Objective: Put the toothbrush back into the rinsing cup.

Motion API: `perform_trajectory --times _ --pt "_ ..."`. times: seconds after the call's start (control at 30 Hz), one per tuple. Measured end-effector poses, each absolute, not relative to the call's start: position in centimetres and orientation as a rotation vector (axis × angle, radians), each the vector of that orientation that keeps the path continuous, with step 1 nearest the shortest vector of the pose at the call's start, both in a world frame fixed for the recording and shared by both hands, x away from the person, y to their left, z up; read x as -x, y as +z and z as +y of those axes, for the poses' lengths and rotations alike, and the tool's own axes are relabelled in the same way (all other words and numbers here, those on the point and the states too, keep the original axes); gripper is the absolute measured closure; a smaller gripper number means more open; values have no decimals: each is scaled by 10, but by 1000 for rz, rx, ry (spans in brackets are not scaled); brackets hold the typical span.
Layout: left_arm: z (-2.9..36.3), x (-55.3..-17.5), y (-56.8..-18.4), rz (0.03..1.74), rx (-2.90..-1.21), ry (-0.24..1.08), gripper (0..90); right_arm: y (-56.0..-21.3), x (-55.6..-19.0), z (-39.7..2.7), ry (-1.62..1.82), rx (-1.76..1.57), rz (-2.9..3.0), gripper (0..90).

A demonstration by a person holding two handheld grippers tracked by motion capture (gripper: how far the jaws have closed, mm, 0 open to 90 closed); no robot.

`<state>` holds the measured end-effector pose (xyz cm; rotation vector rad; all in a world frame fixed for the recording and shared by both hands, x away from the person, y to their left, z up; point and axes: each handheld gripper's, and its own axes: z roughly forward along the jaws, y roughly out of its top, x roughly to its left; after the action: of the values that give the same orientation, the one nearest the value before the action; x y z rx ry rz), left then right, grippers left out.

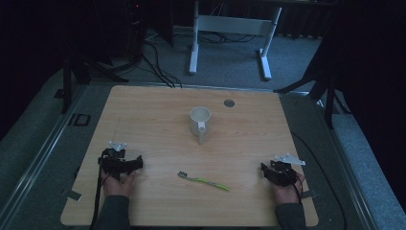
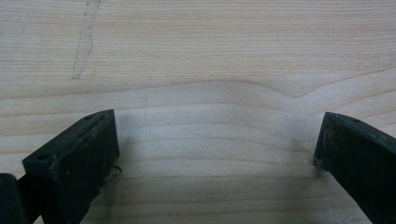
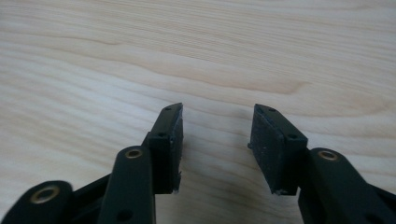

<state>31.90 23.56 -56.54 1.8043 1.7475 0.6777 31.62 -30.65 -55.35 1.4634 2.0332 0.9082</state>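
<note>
A white mug (image 1: 200,121) stands upright near the middle of the wooden table (image 1: 158,108), its handle toward me. A toothbrush (image 1: 204,181) with a green handle lies flat in front of it, bristle end to the left. My left gripper (image 1: 125,163) rests low at the table's front left, jaws wide apart over bare wood (image 2: 215,135), nothing between them. At the front right, my right gripper (image 1: 274,171) sits with its jaws partly apart over bare wood (image 3: 217,126), also holding nothing. Both grippers are well away from the mug and toothbrush.
A small grey round disc (image 1: 229,102) is set in the table near its far edge. Beyond the table are a white desk frame (image 1: 230,33) and cables on the grey floor. A faint scratch (image 2: 84,42) marks the wood ahead of my left gripper.
</note>
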Motion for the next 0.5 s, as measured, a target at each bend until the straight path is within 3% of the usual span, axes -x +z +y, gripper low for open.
perform_trajectory --times 0.5 --pt "236 -319 -565 1756 -1797 681 1 -518 -318 -286 969 -1257 2217 558"
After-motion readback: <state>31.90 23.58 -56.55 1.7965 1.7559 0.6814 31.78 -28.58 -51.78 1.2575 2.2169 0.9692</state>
